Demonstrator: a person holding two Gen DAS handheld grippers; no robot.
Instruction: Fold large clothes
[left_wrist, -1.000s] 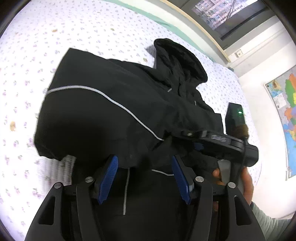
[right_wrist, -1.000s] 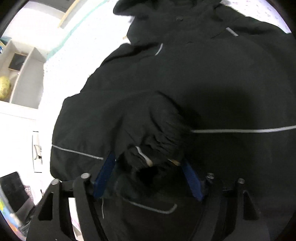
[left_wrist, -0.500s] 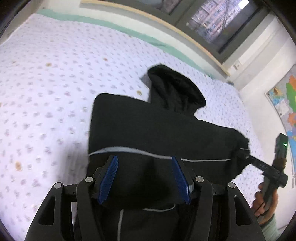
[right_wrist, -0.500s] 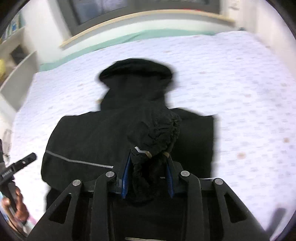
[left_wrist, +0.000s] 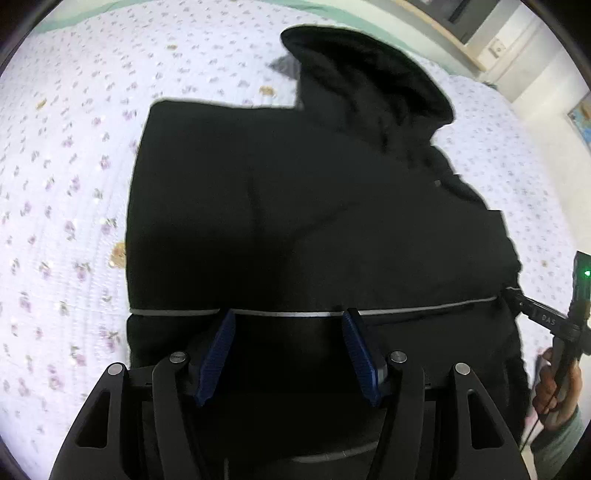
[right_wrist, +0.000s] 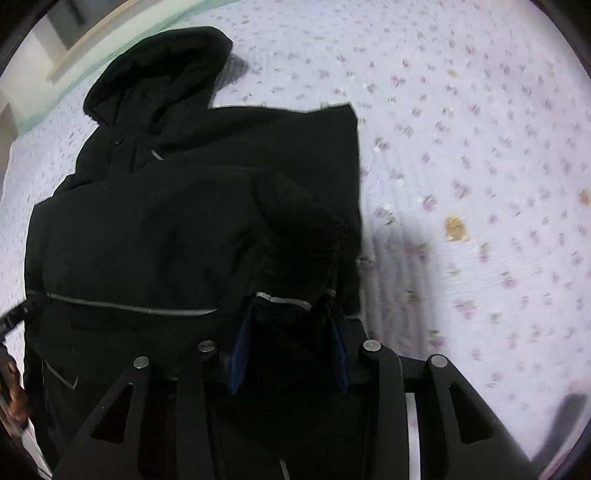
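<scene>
Folding a black hooded jacket (left_wrist: 295, 206) on the bed (left_wrist: 62, 206).

Left claw (left_wrist: 288, 325) hovers spread over the jacket's lower part, its blue pads at the grey reflective stripe (left_wrist: 406, 312), gripping nothing. The jacket lies across the flower-print sheet, hood (left_wrist: 369, 81) toward the far edge of the bed by the window sill. Right claw (right_wrist: 290, 325) pinches a bunched sleeve cuff (right_wrist: 295, 258) over the jacket's right side, its handle showing at the right edge of the left view.

Floral bedsheet (left_wrist: 66, 177), pale wall (left_wrist: 532, 74), perhaps a window sill (left_wrist: 439, 29)
</scene>
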